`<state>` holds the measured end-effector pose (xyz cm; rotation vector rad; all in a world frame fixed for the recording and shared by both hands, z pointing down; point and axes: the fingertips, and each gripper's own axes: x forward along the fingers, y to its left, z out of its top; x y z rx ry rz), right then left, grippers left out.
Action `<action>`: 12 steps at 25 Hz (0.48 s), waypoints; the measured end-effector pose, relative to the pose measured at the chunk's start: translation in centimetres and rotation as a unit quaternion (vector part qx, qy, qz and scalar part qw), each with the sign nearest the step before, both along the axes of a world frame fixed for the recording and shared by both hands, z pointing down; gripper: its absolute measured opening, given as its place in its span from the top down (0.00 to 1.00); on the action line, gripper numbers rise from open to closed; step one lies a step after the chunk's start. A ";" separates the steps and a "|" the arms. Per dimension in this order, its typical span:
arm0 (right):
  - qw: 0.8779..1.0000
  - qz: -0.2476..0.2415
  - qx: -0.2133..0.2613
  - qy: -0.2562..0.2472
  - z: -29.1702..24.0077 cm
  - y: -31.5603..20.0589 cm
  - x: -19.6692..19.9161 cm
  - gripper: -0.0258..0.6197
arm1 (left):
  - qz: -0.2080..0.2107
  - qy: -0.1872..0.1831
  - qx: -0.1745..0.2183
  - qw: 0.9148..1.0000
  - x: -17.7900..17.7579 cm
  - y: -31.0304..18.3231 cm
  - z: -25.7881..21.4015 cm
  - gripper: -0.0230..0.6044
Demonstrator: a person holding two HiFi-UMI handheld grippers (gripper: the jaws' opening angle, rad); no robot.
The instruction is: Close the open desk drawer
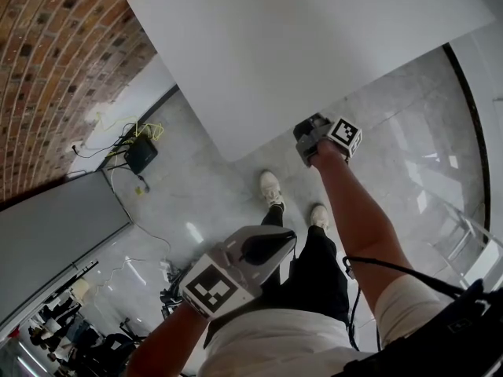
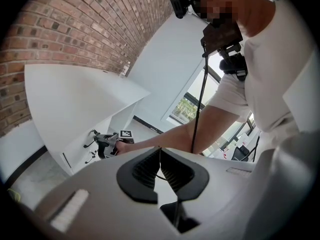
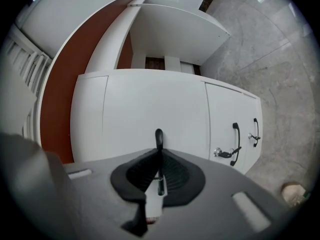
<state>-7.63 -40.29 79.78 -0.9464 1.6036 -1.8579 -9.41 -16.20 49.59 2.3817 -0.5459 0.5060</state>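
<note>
The right gripper (image 3: 159, 156) has its jaws closed together on the black drawer handle (image 3: 159, 138); the top end of the handle stands out above the pads. This handle sits on the white drawer front (image 3: 150, 104), under the near edge of the white desk top (image 1: 314, 45). How far the drawer stands out from the desk, I cannot tell. Right of it is another white front with two black handles (image 3: 235, 143), and a bunch of keys (image 3: 221, 153) hangs beside the nearer one.

In the head view the right gripper (image 1: 310, 136) is far from the body, at the desk edge, with the arm stretched out. The left gripper (image 1: 271, 243) is held near the person's waist, well apart from the desk. Its jaws are together and hold nothing (image 2: 160, 156). A brick wall (image 1: 55, 61) is on the left.
</note>
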 end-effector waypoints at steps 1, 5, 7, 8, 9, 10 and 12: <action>1.000 -0.001 0.000 0.003 -0.1 -0.2 -0.1 0.93 | 0.001 -0.001 0.000 1.000 0.1 0.0 0.0 0.95; 1.000 -0.002 0.004 -0.002 -0.2 -0.4 -0.3 0.93 | 0.000 -0.005 -0.002 1.000 0.2 0.0 0.1 0.95; 1.000 -0.003 0.004 -0.001 0.0 -0.5 -0.4 0.93 | 0.000 -0.004 -0.001 1.000 0.3 -0.1 0.2 0.95; 1.000 -0.004 0.004 0.001 0.1 -0.6 -0.4 0.93 | 0.001 -0.003 0.000 1.000 0.3 -0.2 0.2 0.95; 1.000 -0.005 0.004 0.003 0.3 -0.7 -0.5 0.93 | 0.000 0.000 0.001 1.000 0.3 -0.2 0.3 0.95; 1.000 -0.005 0.005 0.003 0.3 -0.7 -0.5 0.93 | -0.002 0.002 0.001 1.000 0.3 -0.1 0.3 0.95; 1.000 -0.004 0.003 0.005 0.2 -0.6 -0.6 0.93 | -0.005 0.001 -0.001 1.000 0.3 0.3 0.5 0.95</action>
